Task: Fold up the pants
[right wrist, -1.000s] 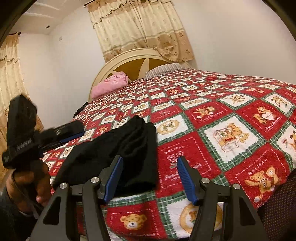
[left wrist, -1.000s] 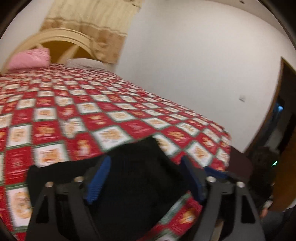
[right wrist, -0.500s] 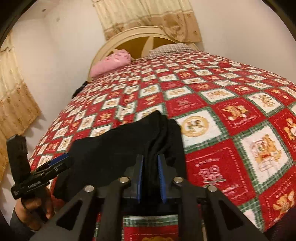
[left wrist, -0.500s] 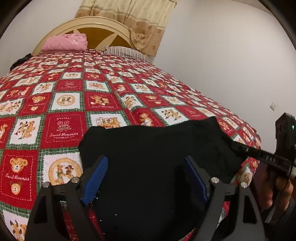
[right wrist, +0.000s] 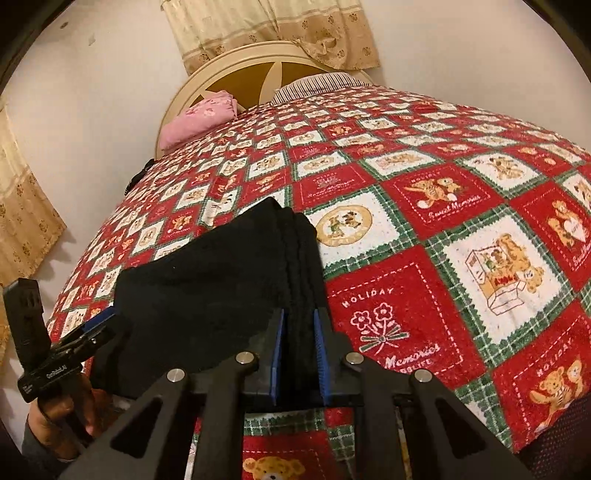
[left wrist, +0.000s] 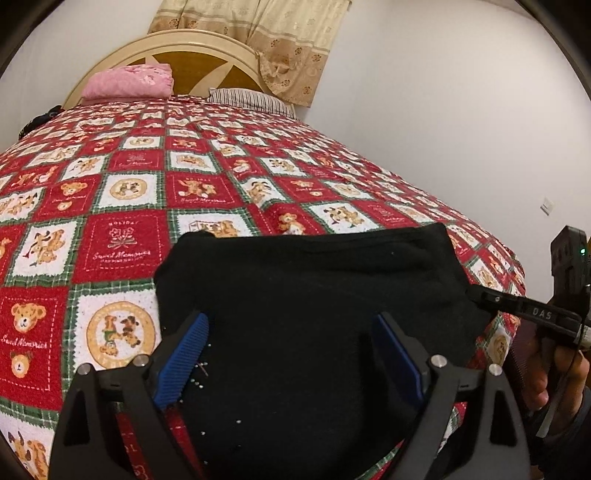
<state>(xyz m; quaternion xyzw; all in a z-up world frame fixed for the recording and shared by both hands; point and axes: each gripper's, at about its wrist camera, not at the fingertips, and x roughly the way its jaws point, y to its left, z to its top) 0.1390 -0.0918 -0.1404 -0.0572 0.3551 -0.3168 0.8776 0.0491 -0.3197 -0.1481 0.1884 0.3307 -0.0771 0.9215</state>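
Note:
Black pants (left wrist: pixel 314 277) lie folded into a thick pad near the front edge of the bed. My left gripper (left wrist: pixel 288 325) hovers over their near left part; its blue pads (left wrist: pixel 184 354) stand wide and are still opening, with cloth beneath and between them but not pinched. In the right wrist view the pants (right wrist: pixel 207 280) show a stacked right edge. My right gripper (right wrist: pixel 299 317) is shut on that stack of layers. The right gripper's tip (left wrist: pixel 480 295) also shows at the pants' right corner, and the left gripper (right wrist: pixel 99 325) at their left corner.
A red, white and green teddy-bear quilt (left wrist: pixel 125 243) covers the whole bed. A pink pillow (left wrist: pixel 129 81) and a striped pillow (left wrist: pixel 251 101) lie by the cream headboard (left wrist: pixel 207 40). A white wall runs along the right, curtains (right wrist: pixel 273 26) hang behind.
My right gripper went from wide open to shut on the pants' right edge. My left gripper sank toward the pants and swung to face the headboard.

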